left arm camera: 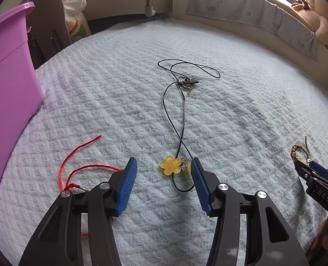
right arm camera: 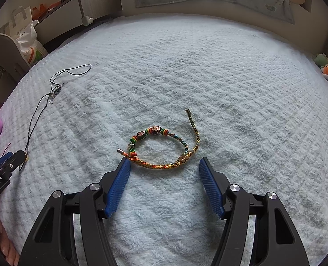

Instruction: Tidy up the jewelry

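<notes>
The blanket is plush and soft, so thin pieces sink into its pile. A purple bin stands at its left edge. The necklace, 1 limp black cord with a yellow flower pendant, lies just ahead of the left gripper, whose jaws stand apart, empty. Best taken at the rigid pendant. The bracelet, light, braided, beaded, lies before the right gripper, jaws wide, empty; grip its braid. A red cord lies left.
</notes>
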`<state>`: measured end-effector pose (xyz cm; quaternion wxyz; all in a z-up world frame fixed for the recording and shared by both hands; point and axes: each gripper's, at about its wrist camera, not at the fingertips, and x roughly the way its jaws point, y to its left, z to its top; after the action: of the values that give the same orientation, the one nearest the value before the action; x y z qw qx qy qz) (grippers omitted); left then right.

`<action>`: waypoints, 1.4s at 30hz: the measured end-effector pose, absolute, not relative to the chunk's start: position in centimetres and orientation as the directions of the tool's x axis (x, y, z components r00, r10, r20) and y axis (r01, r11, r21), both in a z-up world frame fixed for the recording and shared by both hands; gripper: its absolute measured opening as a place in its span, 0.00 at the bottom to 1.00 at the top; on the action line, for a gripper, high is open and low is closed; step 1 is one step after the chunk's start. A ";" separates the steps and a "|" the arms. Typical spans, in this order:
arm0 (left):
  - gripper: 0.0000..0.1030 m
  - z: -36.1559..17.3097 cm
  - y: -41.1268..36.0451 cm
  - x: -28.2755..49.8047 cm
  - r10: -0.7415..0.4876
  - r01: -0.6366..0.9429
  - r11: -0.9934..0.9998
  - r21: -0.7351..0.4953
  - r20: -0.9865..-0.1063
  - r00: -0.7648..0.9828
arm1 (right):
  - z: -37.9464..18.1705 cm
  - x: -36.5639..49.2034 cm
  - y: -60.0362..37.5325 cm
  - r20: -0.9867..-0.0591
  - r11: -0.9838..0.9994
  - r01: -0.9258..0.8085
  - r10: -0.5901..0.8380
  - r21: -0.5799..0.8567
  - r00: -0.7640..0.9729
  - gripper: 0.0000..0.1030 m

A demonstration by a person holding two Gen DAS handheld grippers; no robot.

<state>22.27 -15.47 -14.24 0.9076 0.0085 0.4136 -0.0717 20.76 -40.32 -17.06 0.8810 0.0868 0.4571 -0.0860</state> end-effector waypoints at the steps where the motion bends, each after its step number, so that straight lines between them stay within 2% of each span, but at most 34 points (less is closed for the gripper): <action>1: 0.49 -14.2 -15.5 22.3 -0.124 0.138 0.989 -0.045 -0.752 0.648 | -17.1 21.0 -40.3 -0.821 0.971 0.231 -0.076 0.069 0.565 0.60; 16: 0.48 -14.5 -16.0 22.2 -0.122 0.146 0.989 -0.035 -0.755 0.644 | -17.6 25.5 -39.4 -0.825 0.977 0.211 -0.101 0.023 0.556 0.63; 30: 0.30 -14.6 -16.2 22.0 -0.146 0.168 0.985 -0.049 -0.761 0.632 | -17.9 24.4 -39.4 -0.821 0.978 0.205 -0.096 0.027 0.563 0.61; 33: 0.25 -14.6 -16.3 22.1 -0.146 0.172 0.984 -0.047 -0.765 0.628 | -17.6 24.0 -39.4 -0.821 0.980 0.198 -0.097 0.020 0.563 0.58; 38: 0.20 -14.5 -16.1 22.2 -0.155 0.172 0.983 -0.058 -0.767 0.623 | -17.3 23.9 -38.4 -0.817 0.986 0.165 -0.088 0.008 0.570 0.42; 42: 0.20 -14.2 -16.0 22.2 -0.156 0.175 0.983 -0.058 -0.764 0.626 | -17.0 23.6 -37.8 -0.811 0.988 0.155 -0.083 0.010 0.580 0.31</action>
<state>22.18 -15.97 -14.20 0.9017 0.0111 0.4223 -0.0919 23.59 -37.84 -17.01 0.8878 0.0399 0.4535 -0.0672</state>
